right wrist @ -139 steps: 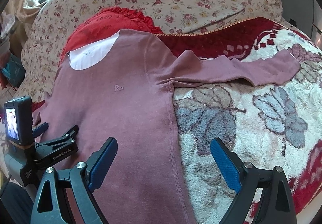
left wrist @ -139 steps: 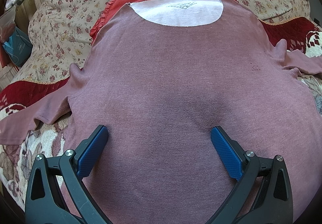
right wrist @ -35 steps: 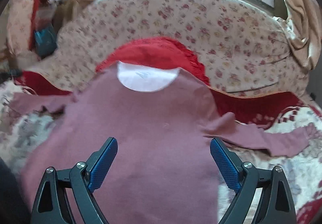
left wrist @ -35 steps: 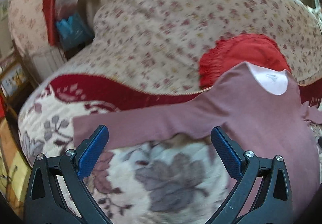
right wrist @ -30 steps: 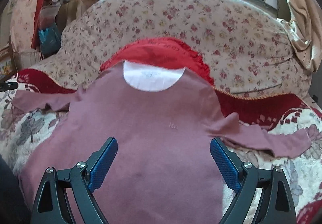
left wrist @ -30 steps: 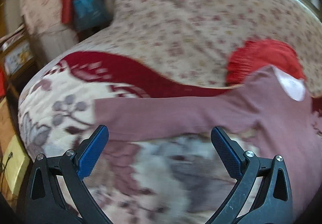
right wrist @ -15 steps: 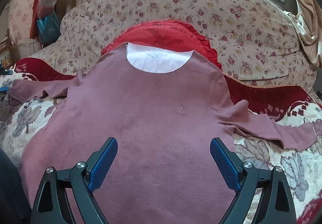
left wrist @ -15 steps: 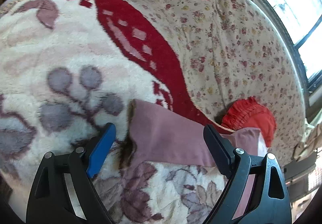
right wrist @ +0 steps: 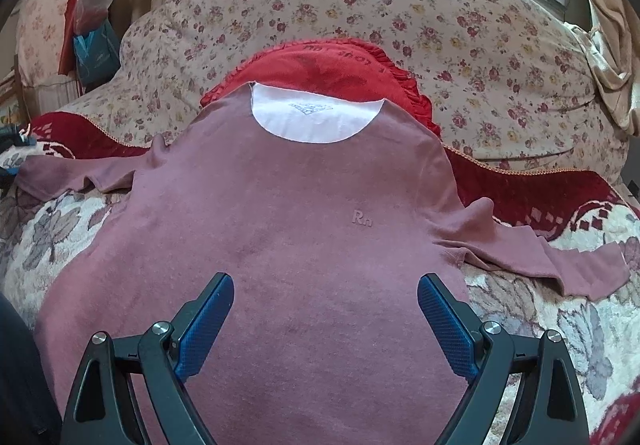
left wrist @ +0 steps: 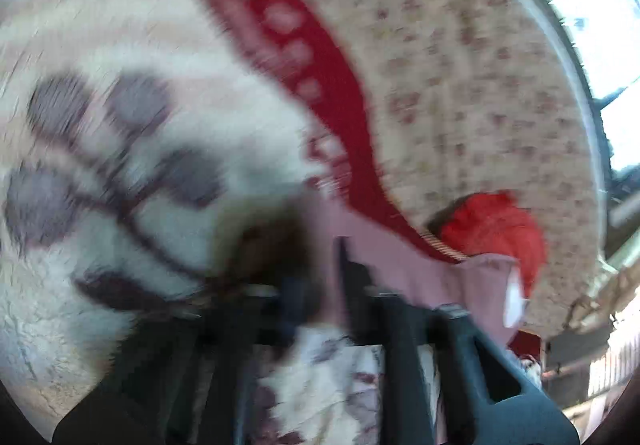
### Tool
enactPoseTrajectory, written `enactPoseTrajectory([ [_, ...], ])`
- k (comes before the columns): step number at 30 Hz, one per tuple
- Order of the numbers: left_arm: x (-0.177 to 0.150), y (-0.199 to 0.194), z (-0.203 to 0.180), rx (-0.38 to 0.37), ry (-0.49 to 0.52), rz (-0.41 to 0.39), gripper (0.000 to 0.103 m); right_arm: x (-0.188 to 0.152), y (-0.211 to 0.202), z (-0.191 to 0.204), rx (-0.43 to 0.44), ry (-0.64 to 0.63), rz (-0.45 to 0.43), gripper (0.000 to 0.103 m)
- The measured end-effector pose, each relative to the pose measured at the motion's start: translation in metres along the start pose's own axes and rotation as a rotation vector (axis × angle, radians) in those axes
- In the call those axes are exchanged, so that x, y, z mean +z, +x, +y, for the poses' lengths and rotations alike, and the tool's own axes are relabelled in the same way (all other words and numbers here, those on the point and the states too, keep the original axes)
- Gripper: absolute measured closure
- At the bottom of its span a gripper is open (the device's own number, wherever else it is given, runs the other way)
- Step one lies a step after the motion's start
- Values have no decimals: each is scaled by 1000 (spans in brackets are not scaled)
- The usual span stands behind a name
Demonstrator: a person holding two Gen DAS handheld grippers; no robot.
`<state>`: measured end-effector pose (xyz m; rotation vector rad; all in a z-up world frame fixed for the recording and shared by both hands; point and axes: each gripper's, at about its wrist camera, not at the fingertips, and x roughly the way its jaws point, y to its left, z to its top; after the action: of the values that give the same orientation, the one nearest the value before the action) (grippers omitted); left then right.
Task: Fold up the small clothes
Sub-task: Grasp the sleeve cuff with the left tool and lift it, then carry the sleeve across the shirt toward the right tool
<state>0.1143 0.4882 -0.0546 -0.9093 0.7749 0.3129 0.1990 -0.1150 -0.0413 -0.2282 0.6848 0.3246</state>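
A dusty-pink long-sleeved knit shirt [right wrist: 260, 245] lies flat, front up, on a cream fleece blanket with grey leaves and a red border [right wrist: 560, 309], its white-lined neck resting on a red frilled cushion [right wrist: 320, 73]. The left gripper [left wrist: 340, 273], blurred, has its fingers pressed together on the cuff end of the shirt's sleeve. The right gripper [right wrist: 326, 309] hangs over the shirt's lower body with fingers [right wrist: 444, 321] spread wide, holding nothing.

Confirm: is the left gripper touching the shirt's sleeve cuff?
Touching. The left wrist view, though blurred, shows the left gripper closed on the sleeve cuff.
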Motion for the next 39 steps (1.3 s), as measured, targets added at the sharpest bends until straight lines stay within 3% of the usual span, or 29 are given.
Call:
enactPoseTrajectory([
  [1, -1, 2, 2, 22, 0, 2, 101, 0, -1, 0, -3, -1, -2, 11],
  [3, -5, -3, 1, 27, 8, -24, 102, 1, -2, -1, -4, 5, -9, 11],
  [7, -14, -30, -31, -29, 71, -91, 102, 3, -7, -4, -1, 20, -20, 11],
  [12, -22, -62, -111, -236, 170, -128, 102, 5, -14, -4, -8, 20, -25, 11],
  [17, -46, -68, -213, -449, 296, -65, 102, 7, -25, -11, -29, 42, -39, 11],
  [20, -66, -56, -268, -537, 341, -3, 102, 6, -31, -18, -42, 58, -37, 11],
  [28, -145, 18, -370, -618, 413, 173, 102, -2, -51, -47, -56, 103, -48, 11],
  [33, -190, 69, -381, -647, 365, 255, 102, 1, -53, -67, -52, 130, -58, 11],
  [37, -216, 111, -385, -651, 345, 323, 102, 32, -50, -83, -16, 128, -128, 11],
  [39, -223, 129, -384, -642, 339, 353, 102, 48, -29, -85, 40, 133, -96, 11],
])
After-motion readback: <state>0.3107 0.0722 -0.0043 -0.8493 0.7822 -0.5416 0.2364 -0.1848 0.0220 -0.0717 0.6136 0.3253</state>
